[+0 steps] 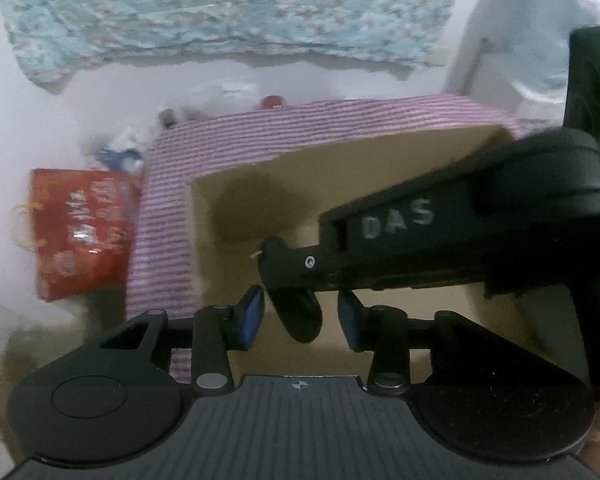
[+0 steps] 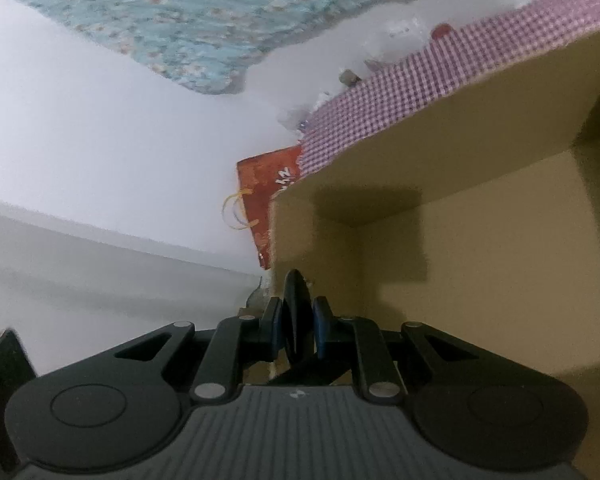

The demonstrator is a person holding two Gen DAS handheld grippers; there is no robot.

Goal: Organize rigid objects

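**Black flat object held over open cardboard box**

A thin, flat black object with a rounded end (image 2: 298, 312) is seen clamped edge-on between the blue pads of the right gripper (image 2: 297, 330), whose jaws are nearly closed upon it. In the left wrist view the same object (image 1: 300, 316) is seen hanging below the right gripper (image 1: 286, 264), which enters from the right and is marked with the letters DAS.

The left gripper (image 1: 302, 322) is partly open. The black object lies in the gap between its blue pads (image 1: 252, 318), and no contact with either pad is observed.

Both grippers are positioned over an open tan cardboard box (image 2: 480, 240), with the object above its interior near the left wall. A pink-and-white striped woven cloth (image 1: 168, 216) is draped along the box's far and left edges. A red paper bag with yellow cord handles (image 1: 82, 232) is noted just beside the box. Motion blur is present in the left view.
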